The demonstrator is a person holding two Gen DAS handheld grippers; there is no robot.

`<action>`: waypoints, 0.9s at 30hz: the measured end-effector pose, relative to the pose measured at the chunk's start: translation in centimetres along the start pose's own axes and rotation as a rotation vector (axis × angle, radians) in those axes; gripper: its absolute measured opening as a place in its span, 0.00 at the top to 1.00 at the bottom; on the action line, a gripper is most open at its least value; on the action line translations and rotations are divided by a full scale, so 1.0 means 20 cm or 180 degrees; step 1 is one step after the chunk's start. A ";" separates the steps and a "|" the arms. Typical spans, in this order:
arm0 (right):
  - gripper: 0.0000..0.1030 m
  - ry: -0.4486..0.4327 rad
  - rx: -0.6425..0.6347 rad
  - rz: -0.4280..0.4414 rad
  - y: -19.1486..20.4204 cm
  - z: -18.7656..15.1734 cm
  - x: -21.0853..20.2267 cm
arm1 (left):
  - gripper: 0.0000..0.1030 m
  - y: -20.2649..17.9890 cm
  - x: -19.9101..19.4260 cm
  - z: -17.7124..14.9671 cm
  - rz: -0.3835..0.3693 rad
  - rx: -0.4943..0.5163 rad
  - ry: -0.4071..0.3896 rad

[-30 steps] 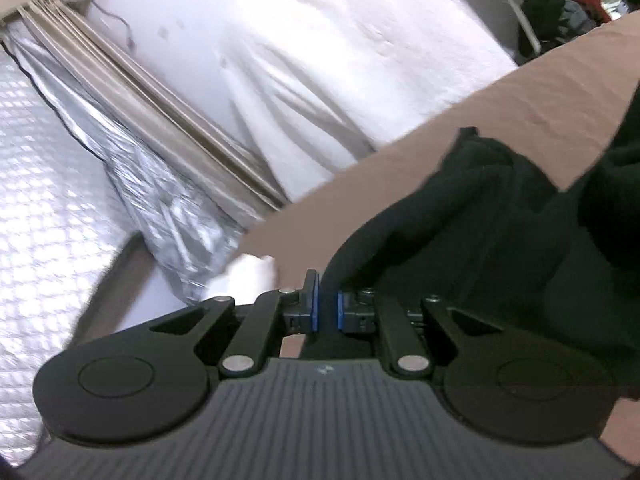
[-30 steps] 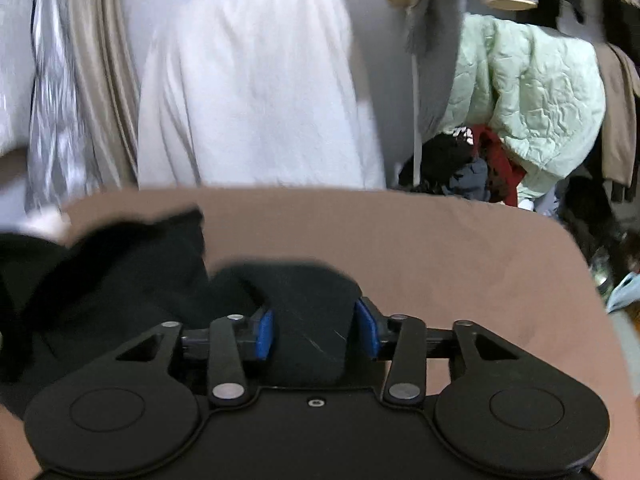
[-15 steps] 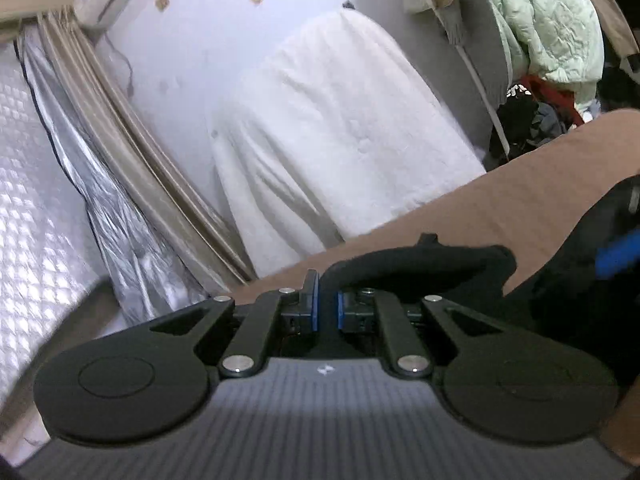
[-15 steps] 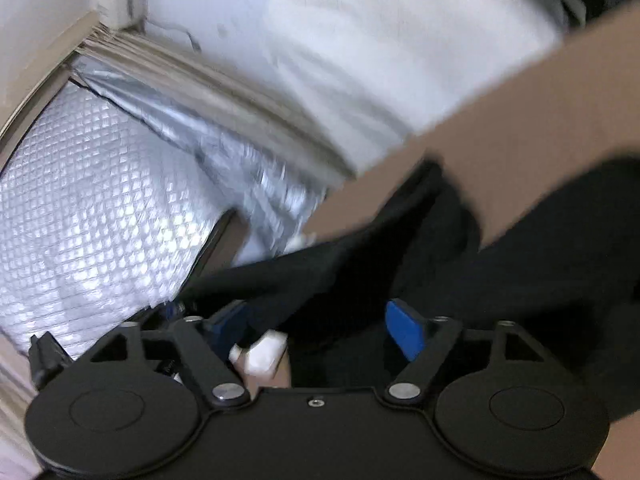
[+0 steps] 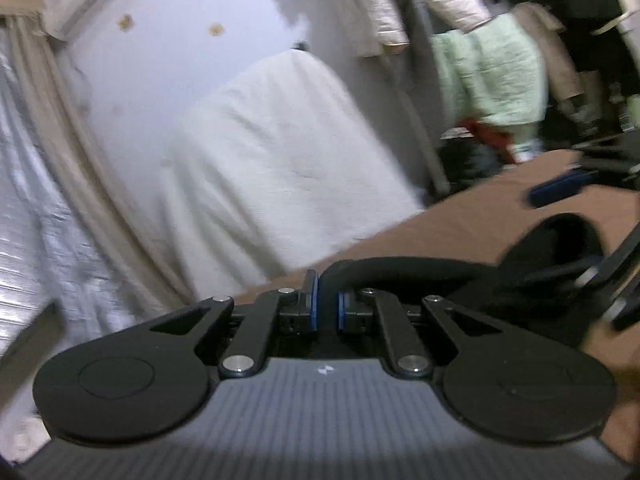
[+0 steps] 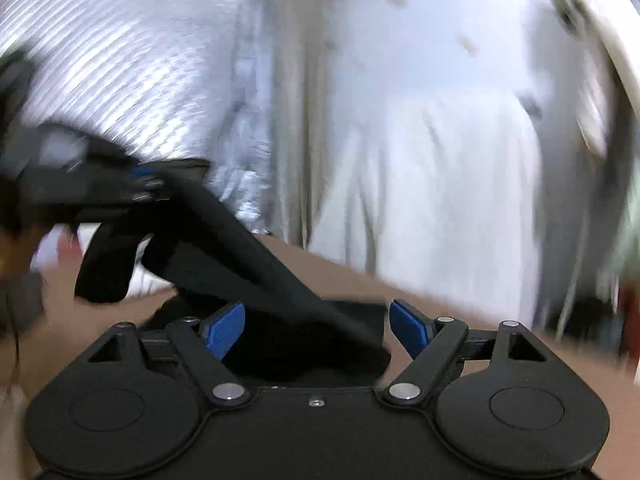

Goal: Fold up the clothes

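Left gripper (image 5: 325,306) pinches a rolled edge of the black garment (image 5: 408,266) above the brown table (image 5: 460,216), right gripper (image 6: 316,328) gapes wide around slack cloth; fabric looks soft, light, limp, best taken at hems or corners.

Most of the black garment (image 5: 404,266) is being hidden behind the left tool (image 5: 328,306) in the left wrist view, and its right end is being cut off by the frame edge. The right tool (image 5: 560,192) is being smeared by motion blur there, so its jaws are not being resolved. In the right wrist view, the left tool (image 6: 144,184) is being blurred too, and the garment's (image 6: 256,264) lower part is being covered by the right tool's (image 6: 318,330) body.
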State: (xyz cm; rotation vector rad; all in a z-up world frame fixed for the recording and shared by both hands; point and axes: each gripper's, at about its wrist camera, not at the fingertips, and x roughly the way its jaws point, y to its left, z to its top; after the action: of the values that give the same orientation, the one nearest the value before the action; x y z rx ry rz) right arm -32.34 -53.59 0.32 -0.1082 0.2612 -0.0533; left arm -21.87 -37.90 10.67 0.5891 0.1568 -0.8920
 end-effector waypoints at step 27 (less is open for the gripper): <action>0.94 0.1417 0.1142 -0.2623 -1.10 -0.04 0.62 | 0.19 0.59 0.46 -0.51 0.0929 -0.0575 0.1093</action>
State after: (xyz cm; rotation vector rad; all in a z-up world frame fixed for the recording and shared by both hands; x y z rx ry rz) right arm -21.40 -76.31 -1.08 0.1631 0.6333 -0.9474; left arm -5.81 -32.91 3.74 0.5753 0.4454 -0.4829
